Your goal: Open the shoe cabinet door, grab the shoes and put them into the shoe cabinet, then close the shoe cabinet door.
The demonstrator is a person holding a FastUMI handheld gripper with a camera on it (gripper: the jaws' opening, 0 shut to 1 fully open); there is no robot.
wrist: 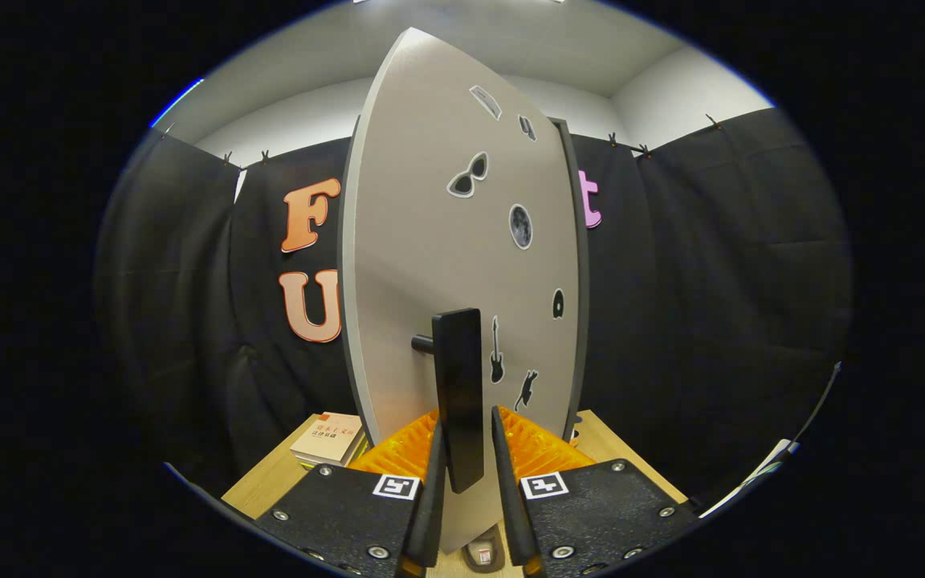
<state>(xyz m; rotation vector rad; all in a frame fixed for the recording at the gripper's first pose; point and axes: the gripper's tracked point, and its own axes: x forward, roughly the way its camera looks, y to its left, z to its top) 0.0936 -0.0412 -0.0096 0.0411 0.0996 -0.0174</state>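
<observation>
Gripper pointing forward toward 12 o'clock, level. Two fingers close either side of handle, narrow gap; firm pressing on it cannot be confirmed.

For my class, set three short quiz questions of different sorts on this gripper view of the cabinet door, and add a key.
1. True or false: the handle stands between the gripper fingers.
2. Which lies on the table left of the door? A) a cup B) books C) a shoe
3. Fill in: the stickers on the door face include sunglasses, a moon and a ____.

Key: 1 true: the black handle sits between the two fingers, though firm contact on both sides cannot be judged. 2 B: the books lie beside the door's lower edge. 3 guitar.
</observation>
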